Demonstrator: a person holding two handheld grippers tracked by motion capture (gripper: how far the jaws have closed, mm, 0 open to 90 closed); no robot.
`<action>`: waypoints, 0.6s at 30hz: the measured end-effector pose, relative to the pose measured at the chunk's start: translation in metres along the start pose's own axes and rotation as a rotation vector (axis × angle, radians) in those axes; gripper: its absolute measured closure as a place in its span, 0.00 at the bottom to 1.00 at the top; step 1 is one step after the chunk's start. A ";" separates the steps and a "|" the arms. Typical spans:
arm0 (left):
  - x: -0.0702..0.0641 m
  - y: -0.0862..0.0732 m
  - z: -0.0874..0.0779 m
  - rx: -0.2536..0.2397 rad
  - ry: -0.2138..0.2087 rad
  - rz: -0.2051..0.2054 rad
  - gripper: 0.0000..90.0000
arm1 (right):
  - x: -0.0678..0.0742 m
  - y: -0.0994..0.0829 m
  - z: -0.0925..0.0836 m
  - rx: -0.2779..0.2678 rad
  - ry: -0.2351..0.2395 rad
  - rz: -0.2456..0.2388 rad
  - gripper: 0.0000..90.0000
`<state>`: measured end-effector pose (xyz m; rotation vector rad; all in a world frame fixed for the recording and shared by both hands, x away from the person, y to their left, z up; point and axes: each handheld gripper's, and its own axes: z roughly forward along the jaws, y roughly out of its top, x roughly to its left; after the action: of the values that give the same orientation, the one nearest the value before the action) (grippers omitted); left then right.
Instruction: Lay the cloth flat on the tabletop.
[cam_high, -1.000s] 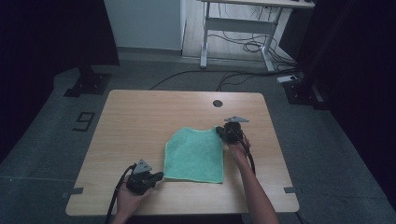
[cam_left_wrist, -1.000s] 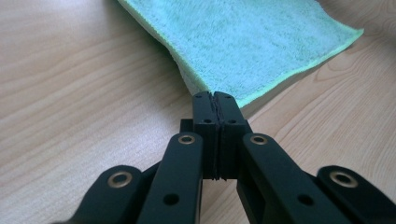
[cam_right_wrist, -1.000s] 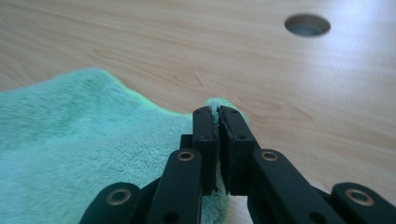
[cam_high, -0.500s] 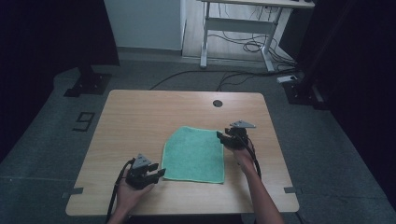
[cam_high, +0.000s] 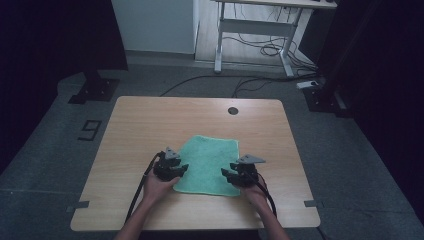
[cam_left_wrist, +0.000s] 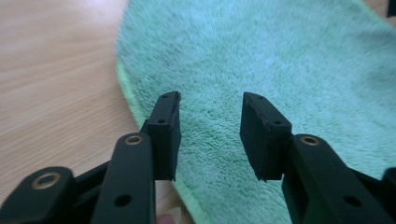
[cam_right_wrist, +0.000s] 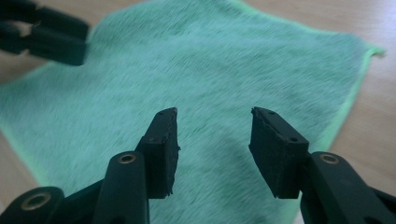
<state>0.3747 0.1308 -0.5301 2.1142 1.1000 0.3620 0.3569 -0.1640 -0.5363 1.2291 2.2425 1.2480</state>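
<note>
A green towel (cam_high: 209, 165) lies flat on the wooden counter (cam_high: 150, 125), a little toward six o'clock of the counter's middle and slightly to the three o'clock side. Its far edge runs roughly level and its near edge sits close to the person's hands. The left tool (cam_high: 176, 172) sits at the towel's near corner on the nine o'clock side, held in the person's left hand (cam_high: 159, 187), with its cable trailing down toward six o'clock. In the left gripper view the left tool (cam_left_wrist: 210, 133) hangs over the towel (cam_left_wrist: 280, 70) just inside its curved border. The jaws stand apart with nothing pinched between them, bare terry cloth visible through the gap; they have just closed a touch after springing open. The right tool (cam_high: 229, 175) is at the towel's near corner on the three o'clock side, held in the right hand (cam_high: 255, 195). In the right gripper view the right tool (cam_right_wrist: 212, 149) also has parted jaws above the cloth (cam_right_wrist: 210, 60), gripping nothing, having just been opening. At ten o'clock of that view the other tool's dark jaws (cam_right_wrist: 46, 32) show at the towel's far border. A small round hole (cam_high: 232, 110) marks the counter toward twelve o'clock of the towel, well apart from it.
</note>
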 end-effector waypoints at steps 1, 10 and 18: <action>-0.001 -0.001 0.003 0.012 -0.002 0.005 0.66 | 0.000 0.000 0.000 0.000 0.000 0.000 0.58; -0.016 -0.020 0.002 -0.015 0.009 0.017 0.68 | 0.015 -0.016 0.006 0.067 -0.004 -0.069 0.58; -0.026 -0.030 -0.010 -0.005 -0.013 0.024 0.63 | 0.006 -0.029 -0.011 0.045 0.011 -0.036 0.62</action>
<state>0.3359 0.1260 -0.5424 2.1246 1.0658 0.3618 0.3313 -0.1731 -0.5528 1.1951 2.3021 1.2001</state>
